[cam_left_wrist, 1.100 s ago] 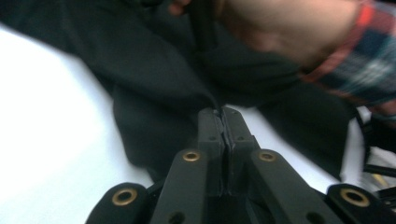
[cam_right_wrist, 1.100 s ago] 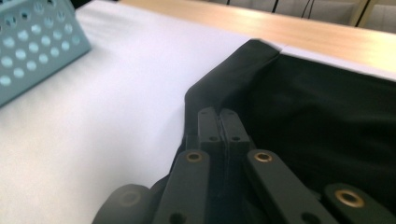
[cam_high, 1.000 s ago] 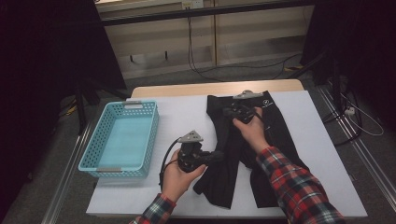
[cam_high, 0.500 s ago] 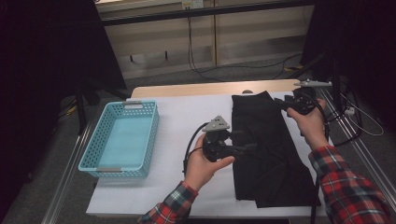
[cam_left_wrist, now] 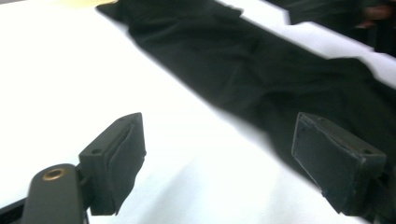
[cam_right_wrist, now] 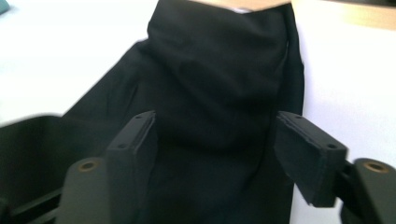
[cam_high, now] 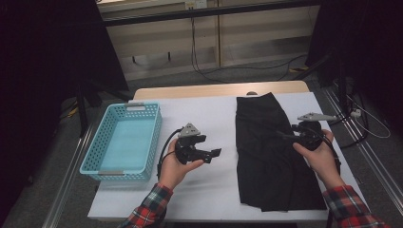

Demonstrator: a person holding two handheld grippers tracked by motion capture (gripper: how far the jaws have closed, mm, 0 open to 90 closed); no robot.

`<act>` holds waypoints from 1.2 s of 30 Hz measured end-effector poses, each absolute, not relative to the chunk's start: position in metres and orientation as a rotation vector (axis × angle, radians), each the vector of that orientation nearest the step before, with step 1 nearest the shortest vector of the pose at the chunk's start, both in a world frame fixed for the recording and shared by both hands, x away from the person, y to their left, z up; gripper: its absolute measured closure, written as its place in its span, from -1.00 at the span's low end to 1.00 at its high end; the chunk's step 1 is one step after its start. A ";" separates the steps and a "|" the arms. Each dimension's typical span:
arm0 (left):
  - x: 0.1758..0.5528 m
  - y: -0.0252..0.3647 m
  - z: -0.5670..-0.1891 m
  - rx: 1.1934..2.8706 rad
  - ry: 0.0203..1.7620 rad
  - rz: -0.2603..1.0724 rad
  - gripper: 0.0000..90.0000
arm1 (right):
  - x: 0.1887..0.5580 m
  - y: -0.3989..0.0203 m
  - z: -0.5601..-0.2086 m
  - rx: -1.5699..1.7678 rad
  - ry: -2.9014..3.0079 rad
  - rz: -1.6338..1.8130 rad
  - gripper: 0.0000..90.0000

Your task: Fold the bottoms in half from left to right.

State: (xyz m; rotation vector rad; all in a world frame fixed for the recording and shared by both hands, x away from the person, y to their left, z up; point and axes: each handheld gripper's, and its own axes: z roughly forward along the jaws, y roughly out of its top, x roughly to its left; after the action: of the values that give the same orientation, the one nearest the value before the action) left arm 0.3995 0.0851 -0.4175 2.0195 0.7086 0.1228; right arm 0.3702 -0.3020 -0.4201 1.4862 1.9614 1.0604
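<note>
Black garment lies flat on the right half of the white table, long axis running away from the person, top end near the far edge. Both claws have just been opening, nothing between the pads. Left gripper hovers over bare table just left of the cloth, jaws wide apart, empty. Right gripper sits over the cloth's right side, jaws apart too, pointing across the fabric w/o pinching it. Looks like a spread-and-release step, garment laid out. Next move, prob. a fold: each claw needs to drop onto an edge or corner & pinch one layer clean. Blue basket waits at left, well apart. Hard to read: cloth's so dark that seams, layers and what sort of garment it is don't resolve; near hem is bunched.
</note>
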 end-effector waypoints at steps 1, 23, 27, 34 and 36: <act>0.400 0.086 -0.420 2.033 0.705 0.130 -0.65 | 0.363 -0.301 -0.425 1.497 1.987 1.012 -0.33; 0.400 0.101 -0.426 2.056 0.710 0.185 -0.69 | 0.321 -0.298 -0.441 1.550 2.095 0.902 0.65; 0.399 0.101 -0.426 2.055 0.708 0.185 -0.69 | 0.322 -0.296 -0.447 1.578 2.118 0.889 0.81; 0.398 0.101 -0.423 2.051 0.703 0.191 -0.68 | 0.320 -0.303 -0.443 1.578 2.123 0.934 1.00; 0.398 0.102 -0.423 2.055 0.703 0.197 -0.68 | 0.318 -0.307 -0.438 1.578 2.104 0.959 1.00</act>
State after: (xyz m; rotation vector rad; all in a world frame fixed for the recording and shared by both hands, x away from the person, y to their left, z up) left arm 0.3981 0.1020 -0.4234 2.0547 0.7026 0.1967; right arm 0.3183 -0.3073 -0.4381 1.5779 2.1037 0.9588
